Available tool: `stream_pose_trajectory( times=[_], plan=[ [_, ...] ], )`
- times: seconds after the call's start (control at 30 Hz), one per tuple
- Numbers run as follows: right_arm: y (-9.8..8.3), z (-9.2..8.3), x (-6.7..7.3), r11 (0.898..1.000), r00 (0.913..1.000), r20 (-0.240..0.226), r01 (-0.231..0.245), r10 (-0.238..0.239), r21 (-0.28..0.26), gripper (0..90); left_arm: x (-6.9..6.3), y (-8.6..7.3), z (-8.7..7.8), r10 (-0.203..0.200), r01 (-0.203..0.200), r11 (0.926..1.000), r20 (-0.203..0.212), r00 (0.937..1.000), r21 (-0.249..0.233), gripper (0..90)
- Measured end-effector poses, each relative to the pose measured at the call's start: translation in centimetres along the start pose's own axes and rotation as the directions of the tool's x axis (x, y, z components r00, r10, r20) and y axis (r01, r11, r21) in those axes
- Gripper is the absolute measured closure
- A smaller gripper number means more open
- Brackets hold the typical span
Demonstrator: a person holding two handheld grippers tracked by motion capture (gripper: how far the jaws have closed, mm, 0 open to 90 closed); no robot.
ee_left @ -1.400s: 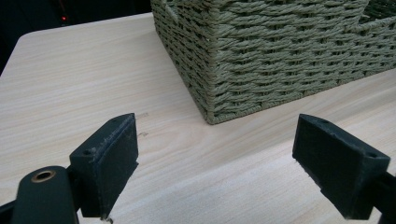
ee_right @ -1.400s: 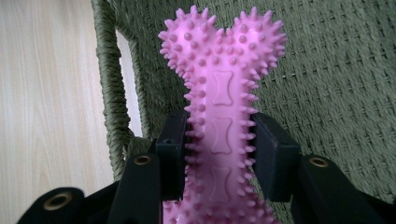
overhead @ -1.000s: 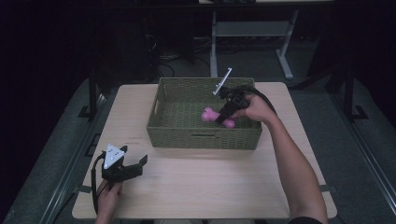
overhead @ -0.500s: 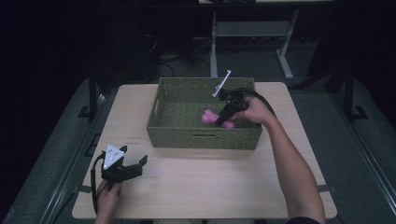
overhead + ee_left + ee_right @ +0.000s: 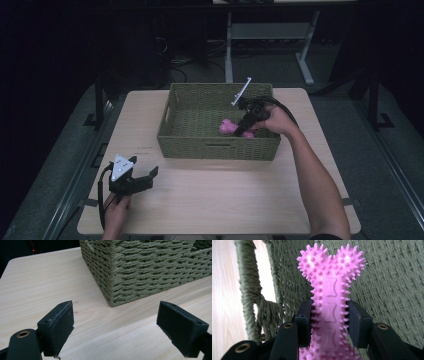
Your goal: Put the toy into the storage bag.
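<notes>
The right hand-held gripper (image 5: 329, 320), clamped on the shaft of a pink spiked bone toy (image 5: 330, 302), holds it inside the woven basket (image 5: 215, 145) toward its 3 o'clock side, apparently mid-transfer; the next move likely calls for either lifting clear of the rim or releasing, while the left hand-held gripper (image 5: 125, 327) rests wide open on the table (image 5: 225, 200) at 7 o'clock.

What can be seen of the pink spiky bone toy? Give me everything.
The pink bone toy looks like soft rubber, covered in small nubs, with little bone shapes embossed along its flat shaft and a two-lobed knob at the far end. The right gripper is shut on its shaft, jaws pressing both sides. It sits inside the green woven basket, near the front right; whether it rests on the basket floor cannot be told.
</notes>
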State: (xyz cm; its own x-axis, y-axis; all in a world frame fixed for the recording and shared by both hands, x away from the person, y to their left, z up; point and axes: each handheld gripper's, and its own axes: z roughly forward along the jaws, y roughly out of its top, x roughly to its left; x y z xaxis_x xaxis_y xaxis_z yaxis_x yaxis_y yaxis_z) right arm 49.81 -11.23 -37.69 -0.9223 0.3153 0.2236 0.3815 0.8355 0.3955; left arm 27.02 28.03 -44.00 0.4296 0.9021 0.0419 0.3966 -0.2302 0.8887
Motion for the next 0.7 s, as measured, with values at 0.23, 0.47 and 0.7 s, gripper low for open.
stream_pose_trajectory(
  times=[0.23,0.47,0.7],
  plan=[
    [0.18,0.47,-0.09,1.000,1.0000,0.001,0.000,0.000,0.007,57.7,-0.03,-0.01,0.01,0.001,-0.001,1.0000,0.001,1.0000,0.000,13.8],
    [0.22,0.64,-0.12,1.000,1.0000,0.001,-0.008,0.008,0.010,57.3,-0.01,-0.01,0.01,0.002,-0.002,1.0000,0.001,1.0000,0.001,13.9],
    [0.30,0.30,-0.18,0.999,0.9994,-0.014,-0.032,0.032,-0.019,53.0,-0.01,-0.01,-0.01,0.002,-0.002,1.0000,0.002,1.0000,-0.001,13.9]
  ],
)
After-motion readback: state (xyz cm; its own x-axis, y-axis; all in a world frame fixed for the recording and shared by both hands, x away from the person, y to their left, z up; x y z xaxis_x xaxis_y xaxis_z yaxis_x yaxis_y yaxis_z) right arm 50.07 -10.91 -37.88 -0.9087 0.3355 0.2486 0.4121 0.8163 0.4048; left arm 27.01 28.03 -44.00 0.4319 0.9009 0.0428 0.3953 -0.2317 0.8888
